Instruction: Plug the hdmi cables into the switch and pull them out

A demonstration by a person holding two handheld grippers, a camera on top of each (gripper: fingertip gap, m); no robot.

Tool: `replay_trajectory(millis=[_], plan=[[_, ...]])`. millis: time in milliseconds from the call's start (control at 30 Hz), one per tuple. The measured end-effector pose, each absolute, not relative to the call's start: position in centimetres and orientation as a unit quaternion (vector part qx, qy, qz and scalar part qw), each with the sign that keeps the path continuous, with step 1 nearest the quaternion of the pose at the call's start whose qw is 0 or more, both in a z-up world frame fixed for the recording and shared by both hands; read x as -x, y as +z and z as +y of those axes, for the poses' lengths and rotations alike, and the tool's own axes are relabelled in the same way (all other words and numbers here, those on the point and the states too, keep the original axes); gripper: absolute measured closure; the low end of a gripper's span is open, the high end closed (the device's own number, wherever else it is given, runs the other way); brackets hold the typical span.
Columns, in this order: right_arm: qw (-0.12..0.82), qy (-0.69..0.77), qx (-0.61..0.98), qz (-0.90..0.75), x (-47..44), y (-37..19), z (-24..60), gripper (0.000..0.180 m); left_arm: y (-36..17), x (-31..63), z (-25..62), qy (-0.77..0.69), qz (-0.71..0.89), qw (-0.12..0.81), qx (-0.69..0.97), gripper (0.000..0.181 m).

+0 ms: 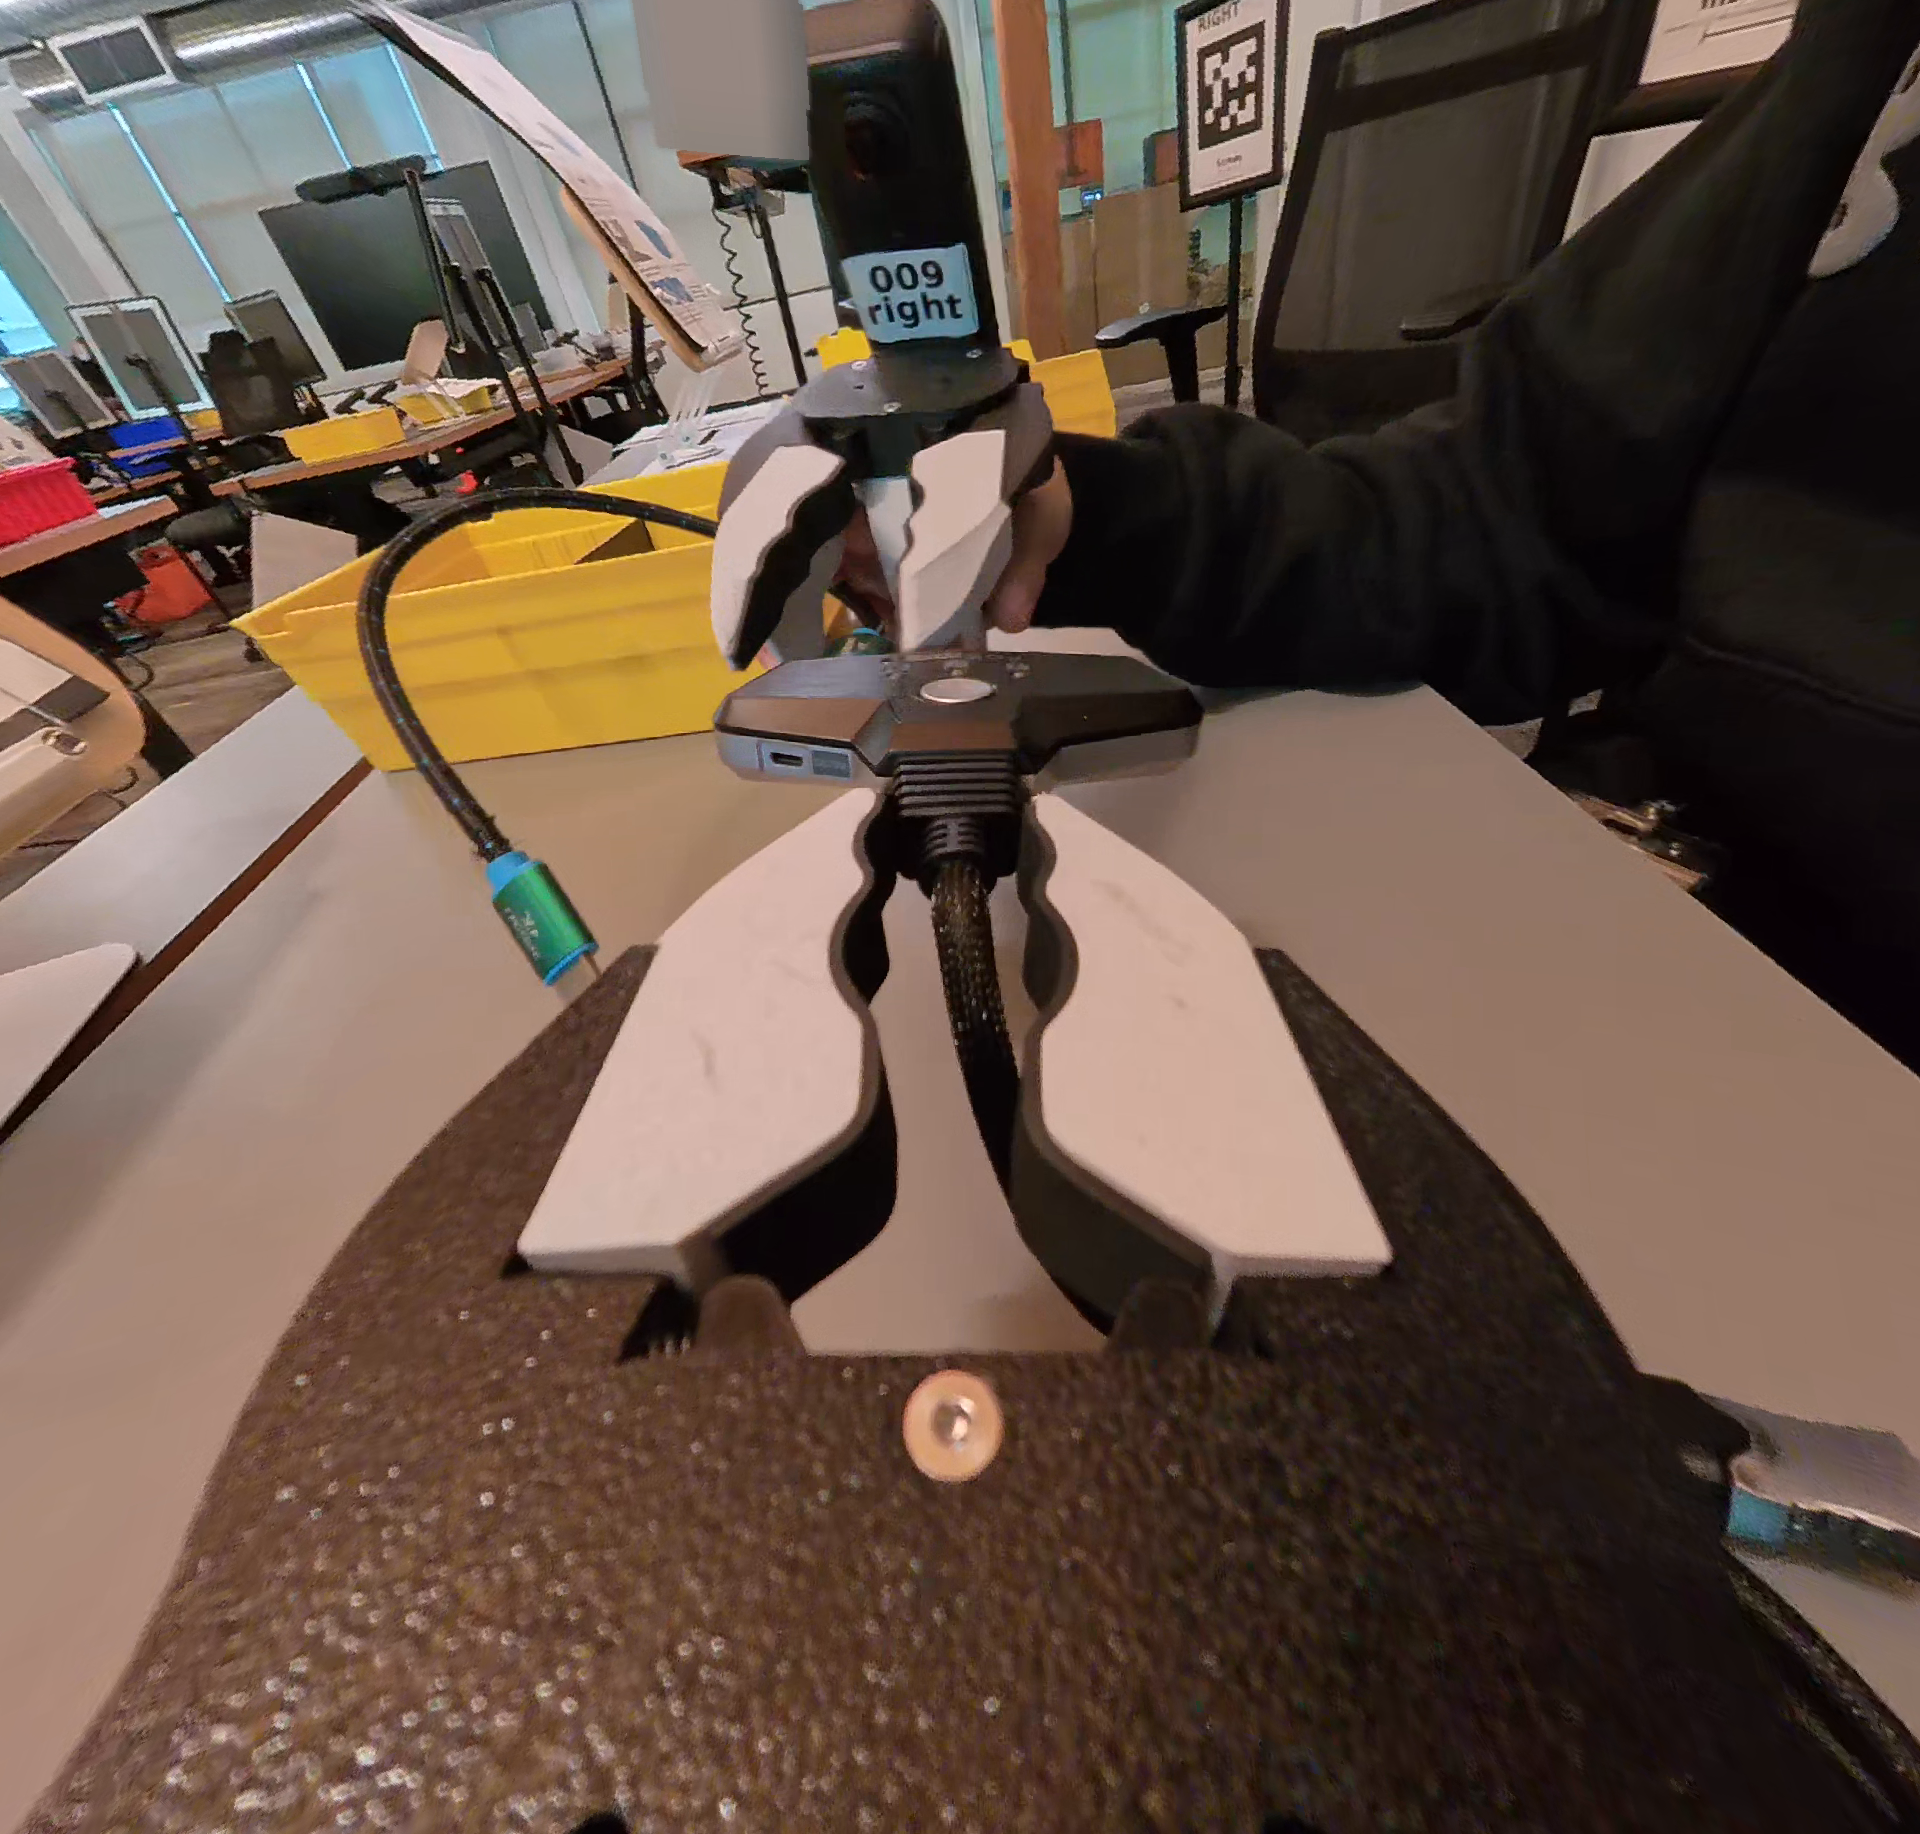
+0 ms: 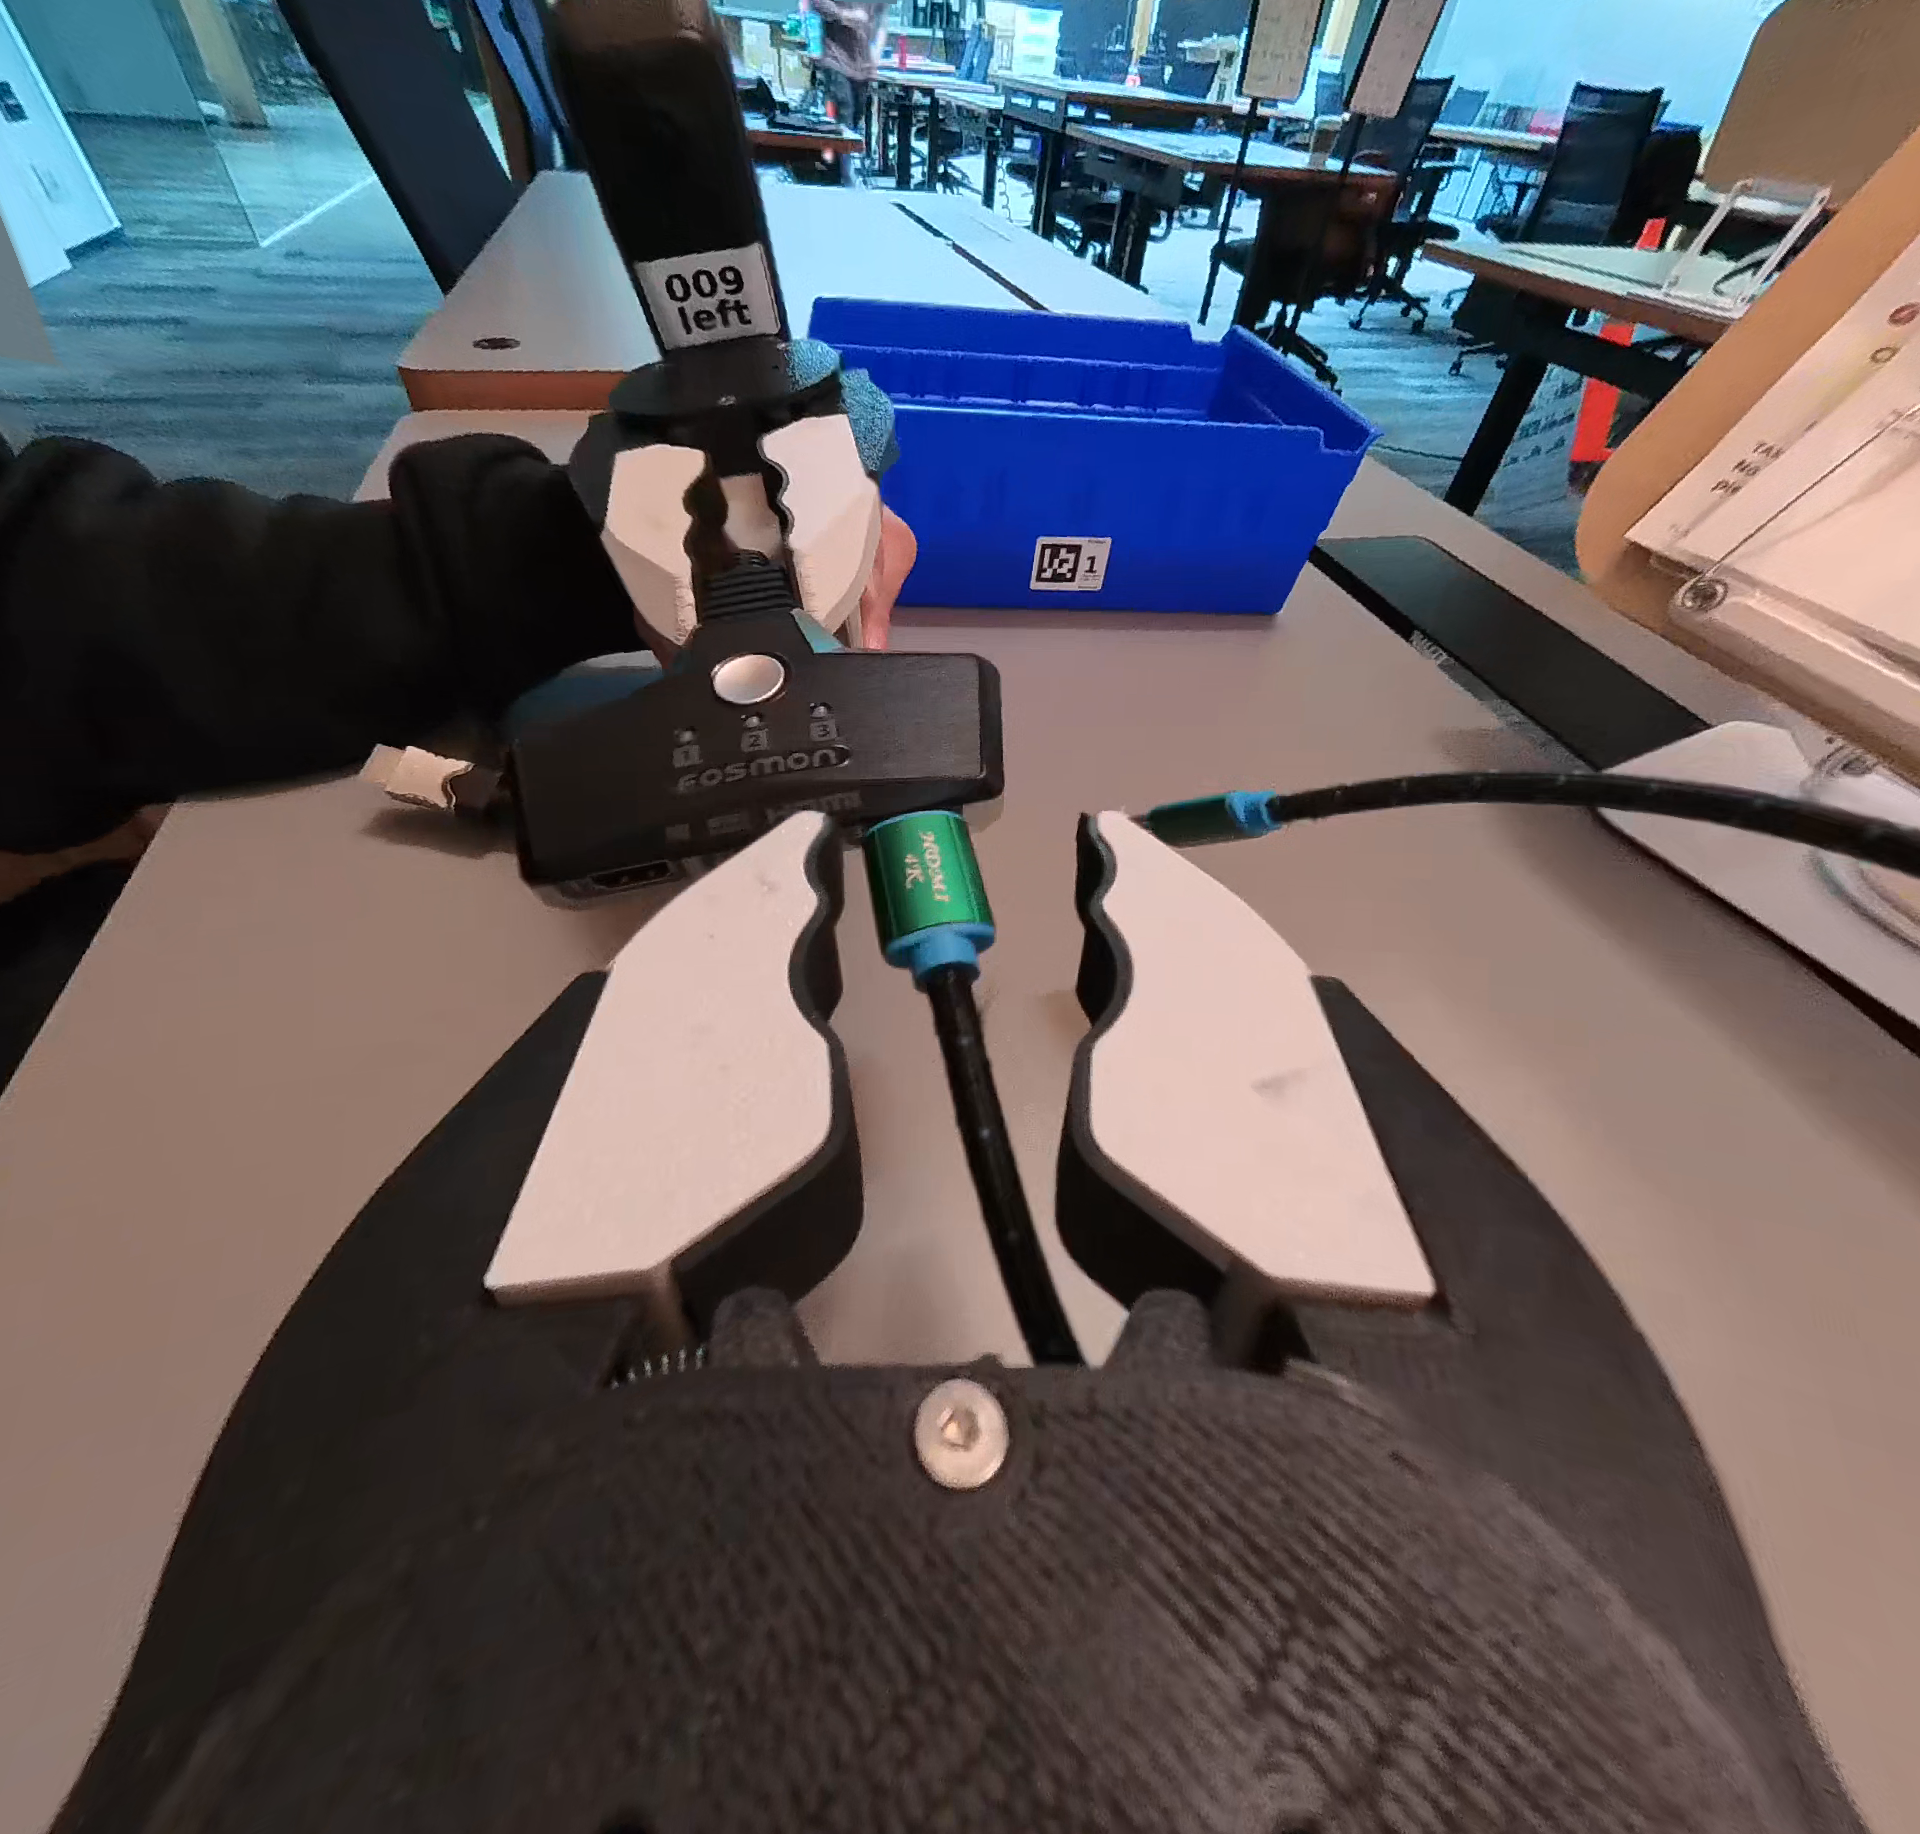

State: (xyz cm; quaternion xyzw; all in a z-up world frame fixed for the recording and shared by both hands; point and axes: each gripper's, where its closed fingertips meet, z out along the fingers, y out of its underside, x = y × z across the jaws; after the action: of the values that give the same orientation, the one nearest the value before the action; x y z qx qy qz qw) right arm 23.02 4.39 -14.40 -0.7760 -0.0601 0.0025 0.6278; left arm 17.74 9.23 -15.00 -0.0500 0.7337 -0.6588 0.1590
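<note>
The black HDMI switch (image 1: 956, 704) lies on the grey table, also in the right wrist view (image 2: 758, 745). My left gripper (image 1: 951, 823) is shut on the ribbed collar (image 1: 951, 782) of the switch's own braided cable; it shows from the front in the right wrist view (image 2: 727, 558). A green HDMI plug (image 2: 925, 880) sits in the switch's near-side port. My right gripper (image 2: 956, 839) is open, its fingers either side of that plug; it also shows in the left wrist view (image 1: 831, 641). A second green plug (image 1: 540, 911) lies loose on the table (image 2: 1205, 813).
A yellow bin (image 1: 499, 641) stands behind the switch in the left wrist view. A blue bin (image 2: 1091, 475) stands behind it in the right wrist view. A document stand (image 2: 1766, 537) on a white base is at the right. An office chair (image 1: 1455, 174) is beyond the table.
</note>
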Motion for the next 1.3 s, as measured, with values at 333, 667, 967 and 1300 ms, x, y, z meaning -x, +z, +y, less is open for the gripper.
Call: replay_trajectory(millis=[333,667,967,1300], plan=[[0.634,0.042,0.769,-0.07,-22.2,-14.9,4.3,0.151,-14.9,-17.4,9.2,-0.668,0.727,0.152,0.044,0.159],[0.635,0.059,0.767,-0.072,-21.8,-15.5,4.4,0.158,-14.9,-17.5,9.3,-0.678,0.719,0.146,0.047,0.159],[0.639,0.063,0.763,-0.076,-21.7,-15.6,4.6,0.158,-14.9,-17.5,9.4,-0.68,0.718,0.141,0.053,0.159],[0.592,0.016,0.795,-0.131,-21.2,-15.4,3.6,0.158,-14.9,-17.2,8.8,-0.655,0.74,0.148,0.044,0.158]])
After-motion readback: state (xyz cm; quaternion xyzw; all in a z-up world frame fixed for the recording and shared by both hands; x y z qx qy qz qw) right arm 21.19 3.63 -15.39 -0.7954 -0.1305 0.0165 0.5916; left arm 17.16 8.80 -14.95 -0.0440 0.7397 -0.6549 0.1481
